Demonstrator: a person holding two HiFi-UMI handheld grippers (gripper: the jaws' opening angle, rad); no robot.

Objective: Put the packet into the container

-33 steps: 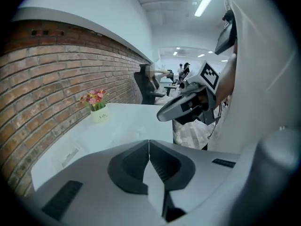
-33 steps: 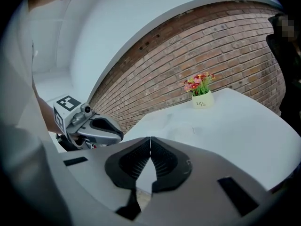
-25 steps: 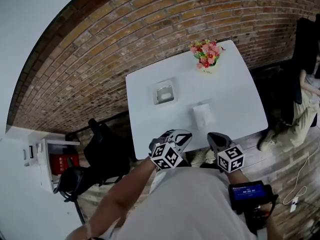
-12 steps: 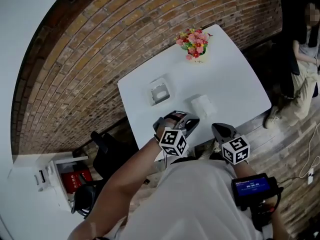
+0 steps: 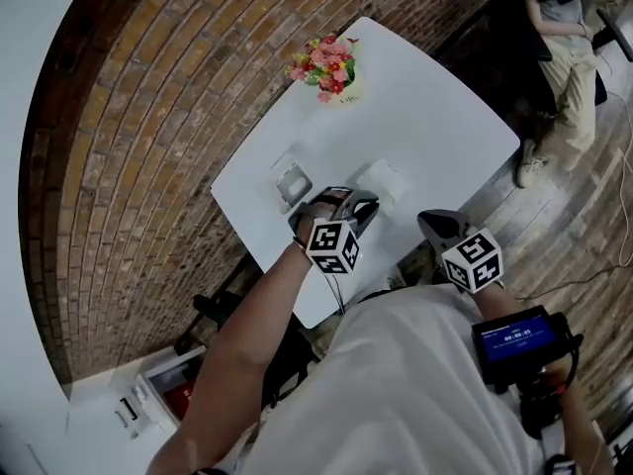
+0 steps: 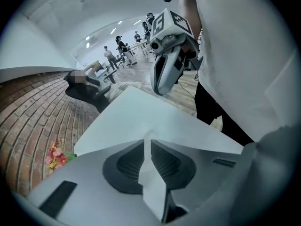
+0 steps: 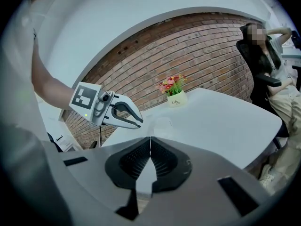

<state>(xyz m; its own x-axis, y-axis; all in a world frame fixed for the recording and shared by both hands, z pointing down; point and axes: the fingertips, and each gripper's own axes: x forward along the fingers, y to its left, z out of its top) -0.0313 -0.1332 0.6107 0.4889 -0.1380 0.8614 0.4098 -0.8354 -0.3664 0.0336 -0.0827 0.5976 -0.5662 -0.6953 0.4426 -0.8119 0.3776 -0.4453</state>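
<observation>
A pot of pink and red flowers point(image 5: 324, 59) is standing at the far corner of the white desk point(image 5: 450, 117), beside the brick wall. A person point(image 5: 566, 28) is sitting past the desk's right corner. Nothing is lying between the grippers and the packet. The white packet point(image 5: 388, 179) is lying flat near the middle of the desk, just beyond the tips of the left gripper point(image 5: 364, 206). That gripper is pointing down at the desk with its jaws all but together, having just opened by a hair, and nothing is sitting in the slit. The right gripper point(image 5: 431, 222) is hovering at the near edge, jaws pressed together and empty. The small square container point(image 5: 293, 182) is sitting towards the left corner, apart from the packet. Its inside is showing grey, and its contents cannot be made out.
</observation>
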